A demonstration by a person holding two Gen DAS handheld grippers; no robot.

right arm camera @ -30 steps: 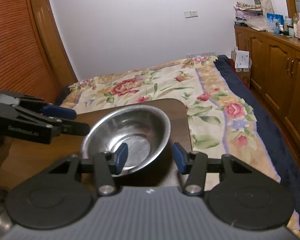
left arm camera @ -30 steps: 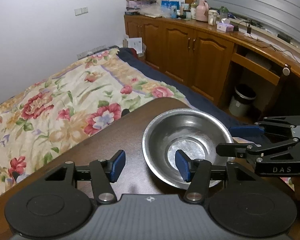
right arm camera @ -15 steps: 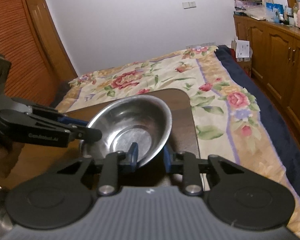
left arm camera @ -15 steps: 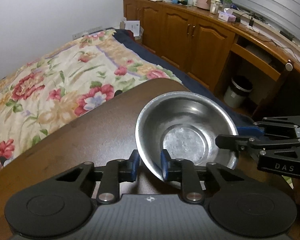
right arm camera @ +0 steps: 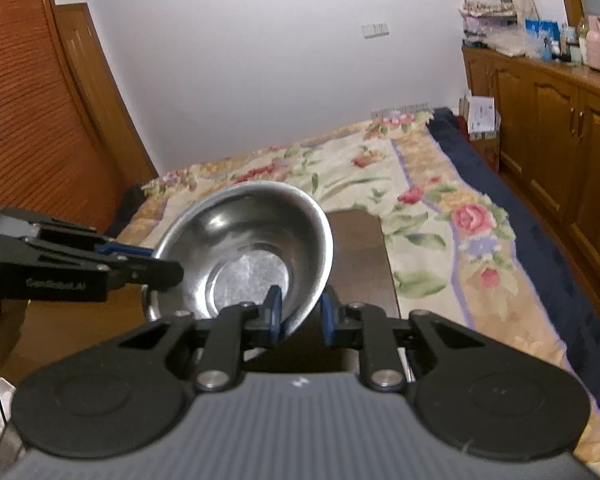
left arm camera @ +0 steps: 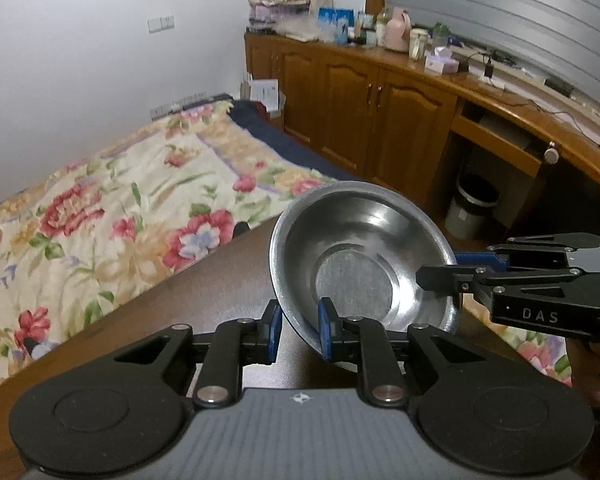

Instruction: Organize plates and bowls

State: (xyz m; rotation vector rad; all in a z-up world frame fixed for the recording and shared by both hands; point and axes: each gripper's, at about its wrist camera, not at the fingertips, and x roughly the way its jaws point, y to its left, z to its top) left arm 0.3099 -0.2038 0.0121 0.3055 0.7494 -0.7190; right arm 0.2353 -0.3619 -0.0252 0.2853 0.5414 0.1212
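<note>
In your left wrist view, your left gripper (left arm camera: 299, 330) now has its jaws nearly together, clamped on the near rim of the steel bowl (left arm camera: 360, 264); a second ago they stood wide apart with only one pad inside the bowl. The jaws have just been closing, and the rim sits between the blue pads. The bowl, which lay flat on the dark wooden counter (left arm camera: 204, 304) before, is now tilted up toward you, its far edge raised against the floral bedspread (left arm camera: 112, 216). Your right gripper (left arm camera: 446, 268) comes in from the right and pinches the bowl's opposite rim.

In your right wrist view, your right gripper (right arm camera: 299, 314) likewise has its jaws drawn in tight on the bowl (right arm camera: 244, 248) rim, one pad inside and one outside, where earlier they were spread open around it; they too have just been closing. The bowl is lifted and tipped here as well, with the counter (right arm camera: 360, 252) showing beyond it. Your left gripper (right arm camera: 156, 262) holds the left rim.
</note>
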